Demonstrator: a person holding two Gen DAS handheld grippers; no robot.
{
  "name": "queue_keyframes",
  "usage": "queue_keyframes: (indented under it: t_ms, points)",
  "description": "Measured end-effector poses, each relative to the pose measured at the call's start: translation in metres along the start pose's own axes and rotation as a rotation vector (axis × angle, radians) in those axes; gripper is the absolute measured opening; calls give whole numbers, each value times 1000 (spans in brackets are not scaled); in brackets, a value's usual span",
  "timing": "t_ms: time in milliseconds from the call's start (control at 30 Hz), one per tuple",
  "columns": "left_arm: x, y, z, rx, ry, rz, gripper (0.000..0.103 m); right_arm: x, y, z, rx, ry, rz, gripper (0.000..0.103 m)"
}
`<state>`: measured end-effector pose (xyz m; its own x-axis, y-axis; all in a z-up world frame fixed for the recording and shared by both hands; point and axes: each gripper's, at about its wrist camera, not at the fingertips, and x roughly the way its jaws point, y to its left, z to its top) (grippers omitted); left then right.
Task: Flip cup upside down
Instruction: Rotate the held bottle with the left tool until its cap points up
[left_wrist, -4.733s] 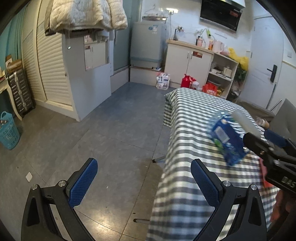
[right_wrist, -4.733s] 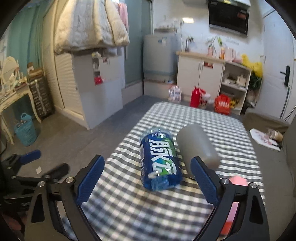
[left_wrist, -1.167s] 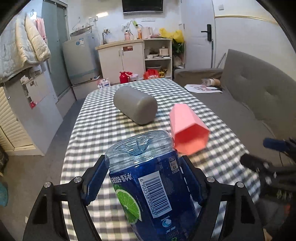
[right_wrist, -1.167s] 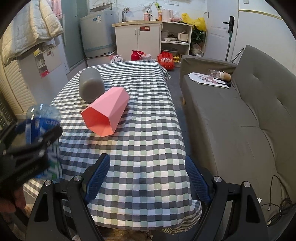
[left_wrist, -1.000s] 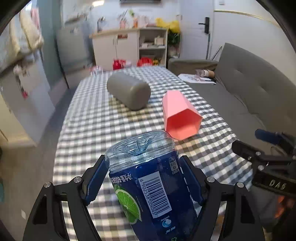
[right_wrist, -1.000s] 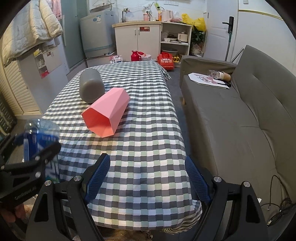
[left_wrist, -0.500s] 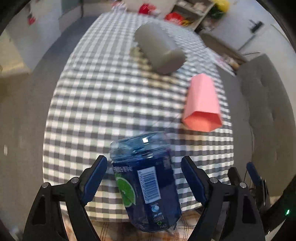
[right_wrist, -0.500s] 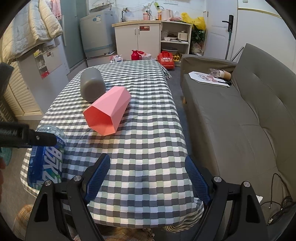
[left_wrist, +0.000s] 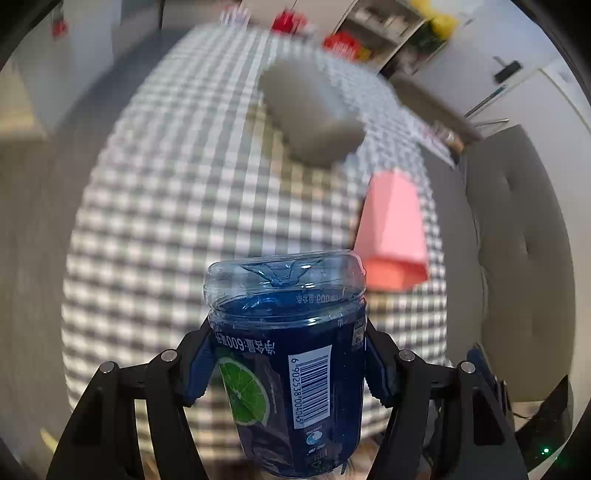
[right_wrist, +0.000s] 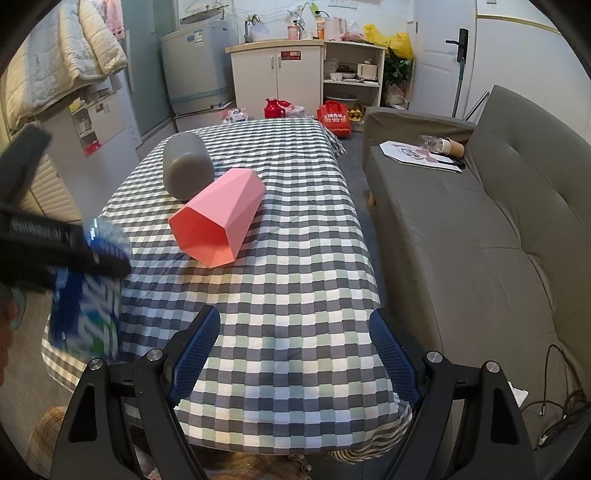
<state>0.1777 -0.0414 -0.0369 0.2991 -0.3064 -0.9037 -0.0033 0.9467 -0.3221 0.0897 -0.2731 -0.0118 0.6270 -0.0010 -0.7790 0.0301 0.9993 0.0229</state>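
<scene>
In the left wrist view, a blue cup (left_wrist: 291, 373) cut from a plastic bottle is seen clamped between the fingers (left_wrist: 376, 373) of the left gripper (left_wrist: 286, 369), with its moulded clear base pointing away from the camera and its open end out of sight toward the bottom edge. Nothing can be made out inside it. On its blue wrap a lime slice is printed at 8 o'clock, "600" with Chinese characters is read above it, and a barcode numbered 6 902538 004045 is carried at 4 o'clock. Beyond the cup, the checked desk (left_wrist: 155, 206) is shown blurred. A grey cup (left_wrist: 310, 118) is laid on its side at 12 o'clock, and a pink cup (left_wrist: 393, 229) is laid on its side at 2 o'clock.

In the right wrist view, the right gripper (right_wrist: 293, 354) is held with its fingers (right_wrist: 195, 350) spread wide and nothing between them, above the near edge of the desk. The blue cup is seen blurred at 9 o'clock, off the desk's left edge, under the black body of the left gripper. The pink cup lies at 11 o'clock with its six-sided mouth toward the camera; its interior looks bare. The grey cup lies just behind it, touching or nearly so. A grey sofa (right_wrist: 480, 229) stands at 3 o'clock with papers on its seat.
</scene>
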Motion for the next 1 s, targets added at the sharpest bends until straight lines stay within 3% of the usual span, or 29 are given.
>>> queue_keyframes:
  t_ms: [133,233,300,567,700,867,933,1000]
  points:
    - [-21,-16,-4,165,-298,115,68,2,3,-1,-5,4,-3,83]
    - [-20,-21,-23,287,-481,135,68,4,3,-2,-7,8,-6,83]
    - [-12,-24,-34,353,-522,173,68,6,3,-3,-9,13,-8,83]
    - [-16,-4,-59,343,-484,92,67,5,4,-1,-11,10,-10,83]
    - [-12,-5,-75,344,-398,90,67,0,4,1,-11,2,-9,83]
    - [8,3,-72,272,-244,125,80,-5,4,1,-13,-3,-5,83]
    - [20,11,-72,223,-178,104,76,-6,4,0,-10,-4,-4,83]
    - [20,10,-75,213,-201,86,68,-7,3,0,-7,-3,-5,83]
